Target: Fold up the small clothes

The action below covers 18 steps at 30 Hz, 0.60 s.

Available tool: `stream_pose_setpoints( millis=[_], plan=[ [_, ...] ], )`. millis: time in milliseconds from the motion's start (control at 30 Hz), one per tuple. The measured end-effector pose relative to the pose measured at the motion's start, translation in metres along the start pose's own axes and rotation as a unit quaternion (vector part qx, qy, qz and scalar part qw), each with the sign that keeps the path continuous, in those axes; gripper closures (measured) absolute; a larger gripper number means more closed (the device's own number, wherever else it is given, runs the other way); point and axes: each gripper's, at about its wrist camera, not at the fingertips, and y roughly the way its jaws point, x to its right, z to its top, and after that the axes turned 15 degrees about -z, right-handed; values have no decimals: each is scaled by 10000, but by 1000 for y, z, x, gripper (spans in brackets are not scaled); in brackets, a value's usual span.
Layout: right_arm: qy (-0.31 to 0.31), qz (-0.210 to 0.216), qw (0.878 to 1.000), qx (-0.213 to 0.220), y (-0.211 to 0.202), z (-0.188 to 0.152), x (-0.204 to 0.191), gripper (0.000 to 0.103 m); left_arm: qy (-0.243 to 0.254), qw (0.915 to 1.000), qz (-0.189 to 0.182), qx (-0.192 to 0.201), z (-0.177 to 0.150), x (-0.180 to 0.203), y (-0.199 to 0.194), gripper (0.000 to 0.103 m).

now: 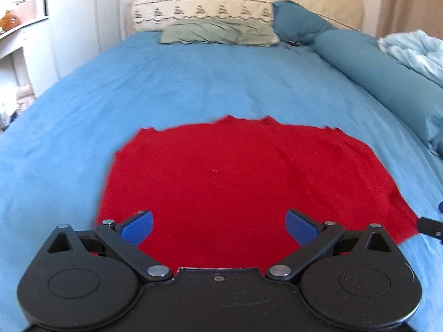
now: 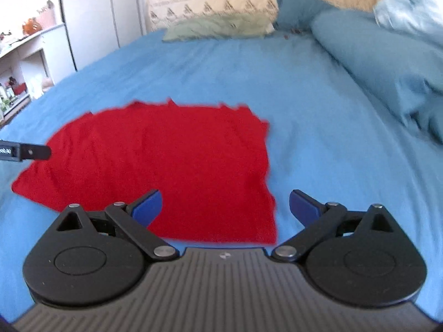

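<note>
Left wrist view: red garment [image 1: 235,182] lies flat on the bed [image 1: 193,83], directly ahead of the left hand-held gripper [image 1: 218,225], fingers apart. Right hand-held gripper [image 2: 225,207], also spread, straddles its near right corner, arguably nearer an edge.

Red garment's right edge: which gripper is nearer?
Right. The right gripper straddles the red garment's right edge, one finger over the sheet. The left gripper hangs over the garment's near middle.
</note>
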Motion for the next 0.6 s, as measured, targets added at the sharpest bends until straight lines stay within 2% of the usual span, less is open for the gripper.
stream_pose_setpoints(
  millis=[167,200,233,300,467,600],
  plan=[
    [503,115,9982,-299,26,-16,26,0,113,9998,-144,-119,-4,18,22,0],
    [504,160,9980,-334,37,-15,27,3,122,9997,-187,-126,-2,20,27,0],
    [482,195,9980,-363,45,-14,29,13,139,9996,-218,-136,-1,23,31,0],
    [456,294,9971,-527,63,-12,29,26,159,9993,-271,-192,3,29,42,0],
    [701,509,9952,-460,86,-5,24,29,277,9980,-461,-321,11,43,67,0],
    [827,606,9936,-470,95,1,23,37,414,9974,-424,-420,14,51,90,0]
  ],
)
